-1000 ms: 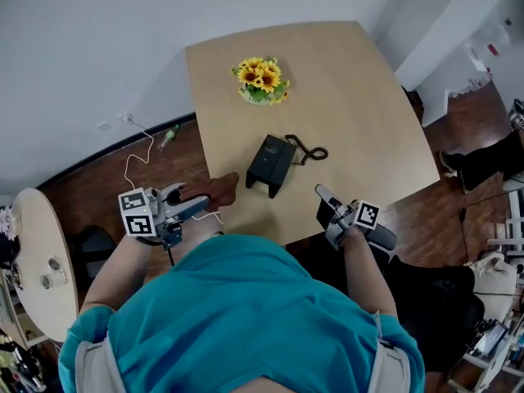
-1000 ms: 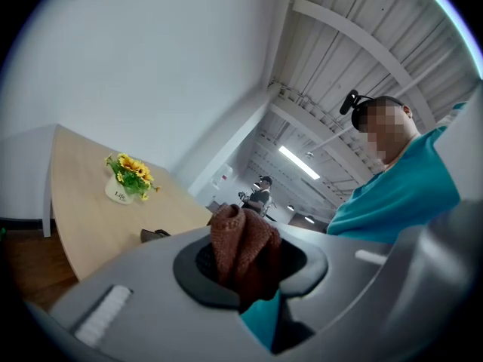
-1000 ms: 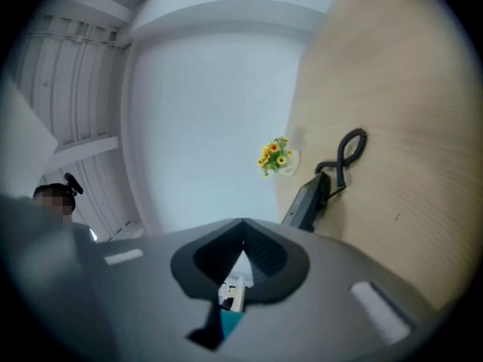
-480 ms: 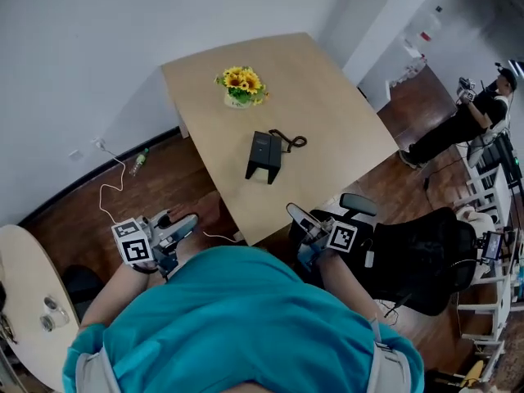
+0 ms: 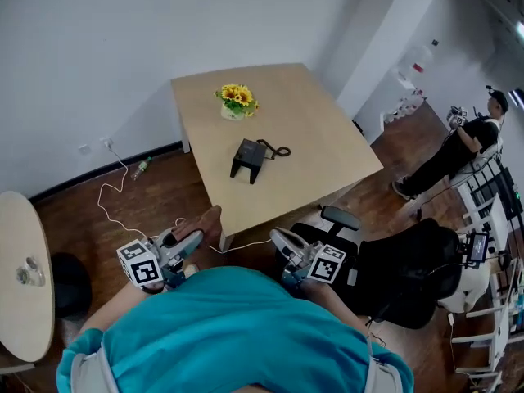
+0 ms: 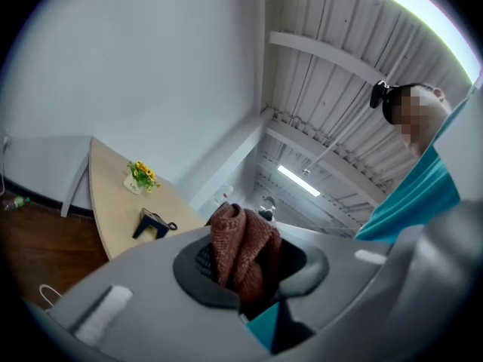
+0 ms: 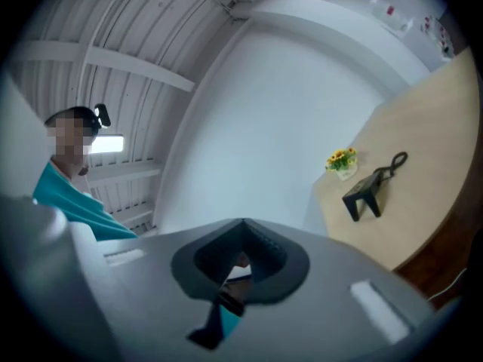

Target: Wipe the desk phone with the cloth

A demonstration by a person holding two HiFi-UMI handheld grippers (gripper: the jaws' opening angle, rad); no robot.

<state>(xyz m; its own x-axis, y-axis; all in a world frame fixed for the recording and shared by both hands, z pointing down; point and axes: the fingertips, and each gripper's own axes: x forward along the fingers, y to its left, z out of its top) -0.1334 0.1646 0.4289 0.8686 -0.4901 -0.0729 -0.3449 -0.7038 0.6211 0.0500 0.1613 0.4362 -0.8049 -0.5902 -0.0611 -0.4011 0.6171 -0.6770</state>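
An office chair point(image 5: 393, 277) stands just right of the closed, empty right gripper point(image 5: 278, 238). The desk phone point(image 5: 247, 159) sits well ahead of the left gripper point(image 5: 194, 237), which clamps the cloth point(image 5: 210, 219).

Figure: An office room with a work table, seen from above.

You stand in an office. A pale wooden table point(image 5: 311, 129) set near a plain white wall point(image 5: 123, 47) carries a black desk phone point(image 5: 248, 158) and a small pot of sunflowers point(image 5: 236, 98). A black swivel chair point(image 5: 409, 273) stands at the table's near corner on a dark wood-plank floor point(image 5: 164, 199), where a white cable point(image 5: 110, 195) trails. A round side table point(image 5: 16, 285) lies at your left, and another person point(image 5: 458, 150) is by cluttered racks point(image 5: 495, 211) at the far right. Overhead runs a ribbed ceiling with a strip light point(image 6: 298, 181).
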